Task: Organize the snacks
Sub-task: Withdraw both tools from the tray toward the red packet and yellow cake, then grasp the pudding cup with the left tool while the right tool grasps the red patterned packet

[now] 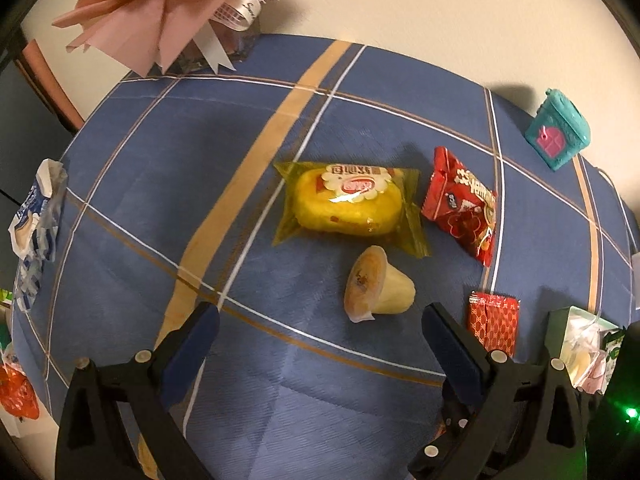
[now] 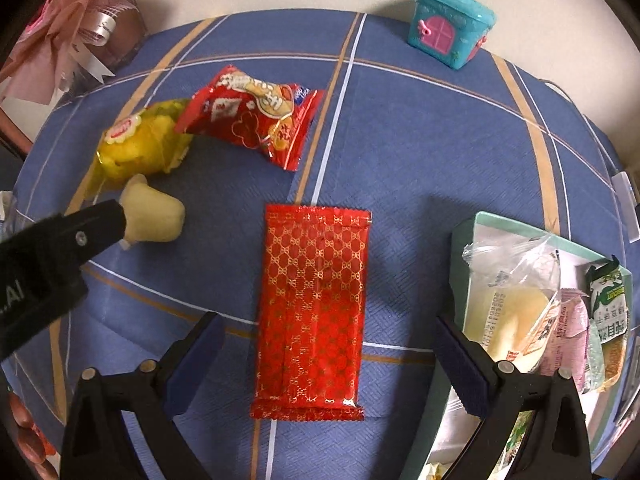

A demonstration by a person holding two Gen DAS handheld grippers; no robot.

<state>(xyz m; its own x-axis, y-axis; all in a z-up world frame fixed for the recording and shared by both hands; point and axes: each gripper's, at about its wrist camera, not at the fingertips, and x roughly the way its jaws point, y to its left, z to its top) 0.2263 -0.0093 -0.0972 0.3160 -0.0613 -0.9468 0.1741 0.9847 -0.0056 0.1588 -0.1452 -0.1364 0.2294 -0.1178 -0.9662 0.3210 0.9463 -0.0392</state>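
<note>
Loose snacks lie on a blue plaid tablecloth [image 1: 304, 364]. A yellow wrapped cake [image 1: 348, 204] lies mid-table, with a red snack bag [image 1: 464, 204] to its right and a tipped jelly cup [image 1: 378, 286] just in front of it. My left gripper [image 1: 320, 316] is open and empty, close in front of the jelly cup. A flat red gold-patterned packet [image 2: 312, 312] lies between the fingers of my right gripper [image 2: 330, 332], which is open around it. The left gripper [image 2: 60, 248] shows in the right wrist view, covering part of the jelly cup [image 2: 154, 216].
A pale green box [image 2: 472, 236] at the right holds several wrapped snacks [image 2: 516, 312]. A teal toy house [image 2: 452, 26] stands at the back right. A pink bouquet [image 1: 168, 4] sits at the back left. A blue-white wrapper [image 1: 36, 220] lies at the left edge.
</note>
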